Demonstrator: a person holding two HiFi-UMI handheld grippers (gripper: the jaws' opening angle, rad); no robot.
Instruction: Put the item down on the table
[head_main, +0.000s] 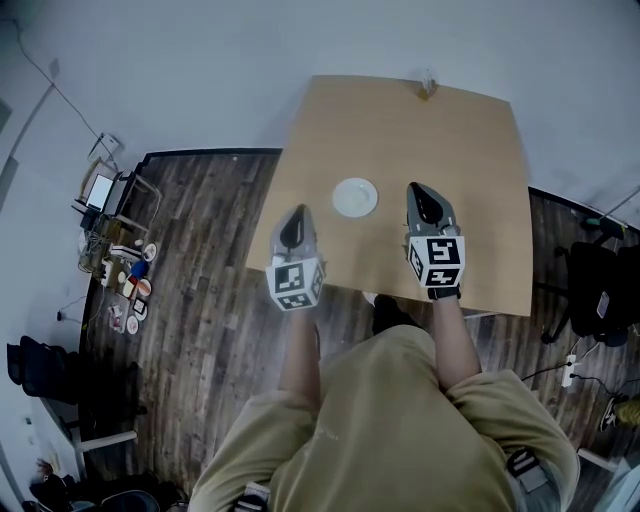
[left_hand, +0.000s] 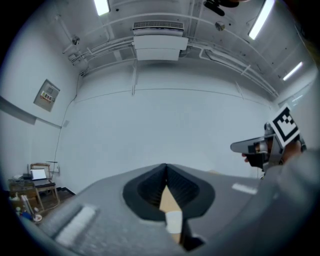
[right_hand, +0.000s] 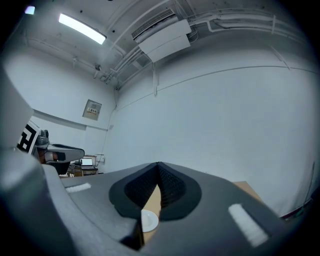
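A white plate (head_main: 354, 197) lies on the light wooden table (head_main: 480, 170), near its middle. My left gripper (head_main: 297, 211) hovers over the table's front left corner, left of the plate, jaws together and nothing between them. My right gripper (head_main: 416, 188) hangs just right of the plate, also shut and empty. In the right gripper view the jaws (right_hand: 158, 164) meet at the tip, and the plate (right_hand: 149, 220) shows through the gap below them. The left gripper view shows its jaws (left_hand: 166, 166) closed, with a strip of table (left_hand: 167, 199) beneath.
A small object (head_main: 428, 88) stands at the table's far edge. Left of the table, on the dark plank floor, are a laptop stand (head_main: 103, 190) and several small items (head_main: 130, 290). A dark chair (head_main: 595, 285) stands at the right. White walls rise ahead.
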